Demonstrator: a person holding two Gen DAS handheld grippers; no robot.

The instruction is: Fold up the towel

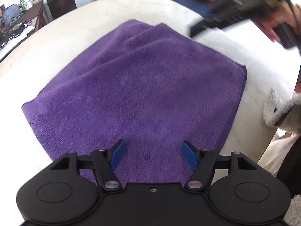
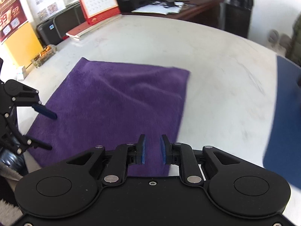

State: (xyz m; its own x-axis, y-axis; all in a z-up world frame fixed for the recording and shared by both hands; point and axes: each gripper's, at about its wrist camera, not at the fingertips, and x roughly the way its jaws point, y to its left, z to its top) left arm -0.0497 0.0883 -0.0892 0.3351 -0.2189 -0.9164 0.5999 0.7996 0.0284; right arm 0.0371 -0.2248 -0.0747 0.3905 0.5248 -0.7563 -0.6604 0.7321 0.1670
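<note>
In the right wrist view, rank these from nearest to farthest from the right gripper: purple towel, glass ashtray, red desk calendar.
1. Purple fleece towel, directly under the right gripper.
2. Rectangular glass ashtray, far left at the table's edge.
3. Red desk calendar, standing at the back left.

Both tools are matte black plastic — the left gripper [image 1: 153, 155] and the right gripper [image 2: 152, 149] each show two round raised discs, silver pivot pins, a small central screw, and flat blue pads on the jaws. A fluffy grey-white sleeve [image 1: 282, 113] — pile fabric.
</note>
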